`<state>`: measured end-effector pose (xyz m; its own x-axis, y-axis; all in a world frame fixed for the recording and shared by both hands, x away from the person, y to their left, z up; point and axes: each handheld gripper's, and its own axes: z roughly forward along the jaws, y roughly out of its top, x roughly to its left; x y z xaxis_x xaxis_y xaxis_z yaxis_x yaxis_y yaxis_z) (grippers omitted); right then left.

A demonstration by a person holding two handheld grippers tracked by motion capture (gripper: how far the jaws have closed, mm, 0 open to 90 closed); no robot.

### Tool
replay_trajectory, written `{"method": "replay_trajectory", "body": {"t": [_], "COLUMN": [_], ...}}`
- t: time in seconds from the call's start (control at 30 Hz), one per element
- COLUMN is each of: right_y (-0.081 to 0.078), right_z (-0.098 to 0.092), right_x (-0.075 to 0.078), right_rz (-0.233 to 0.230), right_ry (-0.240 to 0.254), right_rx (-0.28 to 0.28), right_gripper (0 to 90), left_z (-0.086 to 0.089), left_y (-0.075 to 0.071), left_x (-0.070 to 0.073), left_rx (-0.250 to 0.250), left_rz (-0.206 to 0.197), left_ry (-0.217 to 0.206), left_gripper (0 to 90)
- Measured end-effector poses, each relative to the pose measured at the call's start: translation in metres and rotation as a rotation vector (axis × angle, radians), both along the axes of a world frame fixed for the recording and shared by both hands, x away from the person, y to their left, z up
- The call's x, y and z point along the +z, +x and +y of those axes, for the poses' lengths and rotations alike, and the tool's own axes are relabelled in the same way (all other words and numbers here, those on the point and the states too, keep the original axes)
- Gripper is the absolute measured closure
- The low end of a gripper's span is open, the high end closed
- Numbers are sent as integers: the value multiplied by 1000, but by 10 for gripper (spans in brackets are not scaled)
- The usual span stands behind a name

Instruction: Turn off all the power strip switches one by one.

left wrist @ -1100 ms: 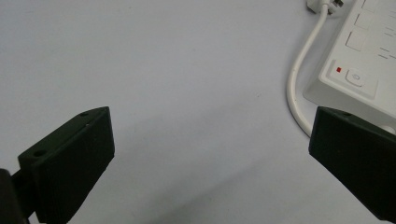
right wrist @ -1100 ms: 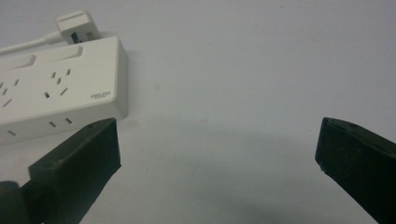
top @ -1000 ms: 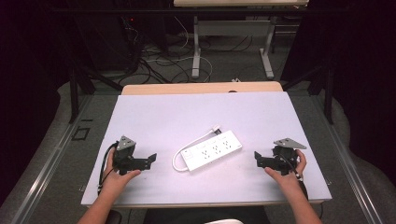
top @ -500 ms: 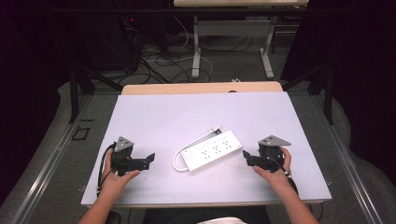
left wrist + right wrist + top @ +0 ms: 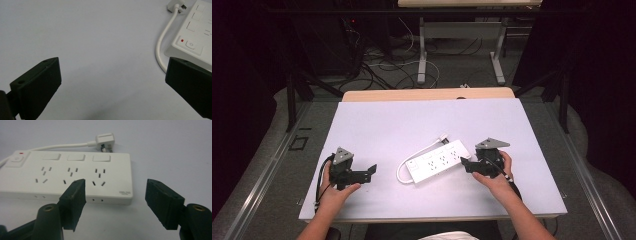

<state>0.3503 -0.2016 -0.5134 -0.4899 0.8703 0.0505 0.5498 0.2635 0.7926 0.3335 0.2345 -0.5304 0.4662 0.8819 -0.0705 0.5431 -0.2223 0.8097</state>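
I have the right claw (image 5: 466, 165) just beside the right end of the white power strip (image 5: 439, 161), which lies flat and slanted in the middle of the tabletop (image 5: 422, 120), nearer its front edge. Its jaws have just been closing; they stand partly open, with nothing between them, and 1 jaw sits in front of the strip's long side. My left claw (image 5: 371, 172) rests wide open and empty near the front left corner, well apart from the strip's looped cord (image 5: 404, 167).

Light: bright and even on the bench (image 5: 377, 130), dark all around it
Shadows: soft, faint beside the power strip (image 5: 75, 173)
Focus: sharp; near black jaws slightly blurred
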Motion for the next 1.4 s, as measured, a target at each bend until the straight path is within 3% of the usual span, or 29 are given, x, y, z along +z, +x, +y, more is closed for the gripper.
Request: {"method": "replay_trajectory", "body": {"t": [0.17,0.27,0.6,0.83,0.87,0.9,1.17,1.2,1.4], "right_y": [6,9,15,17,18,19,24,26,28], "right_z": [17,25,46,58,61,64,74,78,88], "right_x": [4,5,12,16,19,18,24,24,26], "right_rz": [10,15,56,54,83,67,69,49,63], "right_ry": [-46,-59,-42,-37,-41,-27,-28,-34,-50], "right_rx": [29,55,111,134,152,157,175,182,216], "right_gripper": [363,423,582,728,768,779,809,830,900], "left_z": [1,1,1,0,1,1,2,2,2], "left_y": [-1,0,0,-1,-1,-1,0,-1,-1], "left_x": [1,0,0,1,1,1,2,2,2], "left_rx": [-5,-3,-5,-5,-11,-10,-17,-14,-28], "left_rz": [1,-5,-4,-1,8,9,2,6,2], "left_ry": [4,1,0,-9,-9,-14,-18,-26,-13], "left_gripper": [3,4,4,5,5,4,5,5,5]}}
